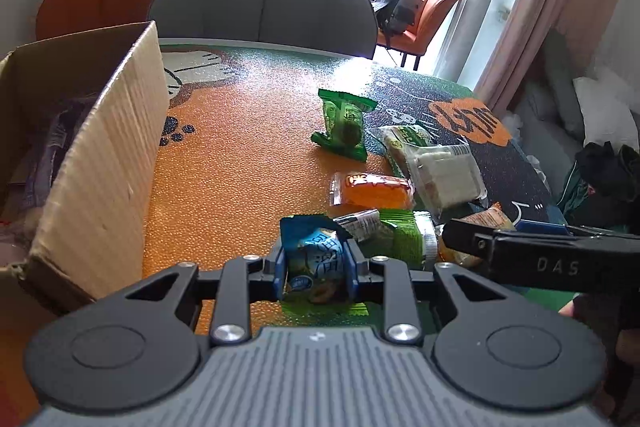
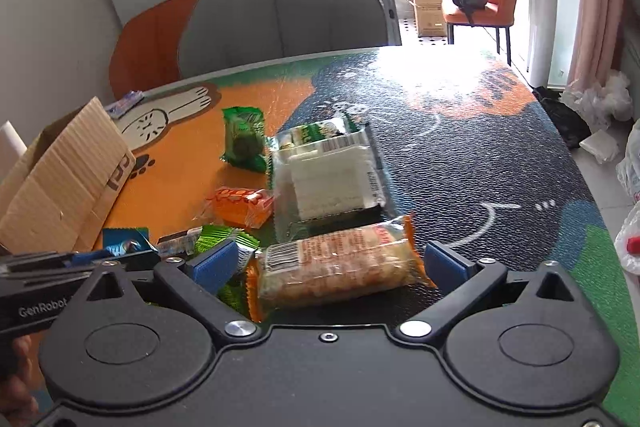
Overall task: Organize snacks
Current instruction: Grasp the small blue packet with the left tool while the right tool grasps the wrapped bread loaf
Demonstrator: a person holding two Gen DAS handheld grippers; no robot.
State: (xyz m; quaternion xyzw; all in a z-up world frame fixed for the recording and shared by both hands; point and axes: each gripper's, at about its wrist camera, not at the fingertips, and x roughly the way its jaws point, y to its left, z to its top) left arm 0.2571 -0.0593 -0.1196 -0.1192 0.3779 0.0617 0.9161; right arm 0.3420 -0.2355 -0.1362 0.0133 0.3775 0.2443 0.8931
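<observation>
Left gripper (image 1: 315, 267): my pads clamp the blue snack packet (image 1: 316, 259) on the table (image 1: 240, 155). Right gripper (image 2: 328, 263): fingers wide apart, cracker pack (image 2: 340, 267) lying between them, untouched. Cardboard box (image 1: 108, 155), left: contents unclear.

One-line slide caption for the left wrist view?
Left gripper pinches a blue snack packet beside the cardboard box, other snacks scattered on the table.

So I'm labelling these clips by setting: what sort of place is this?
Most likely a home dining area: a table under a cartoon-print cover, upholstered dining chairs around it, and pink curtains by a bright window.
</observation>
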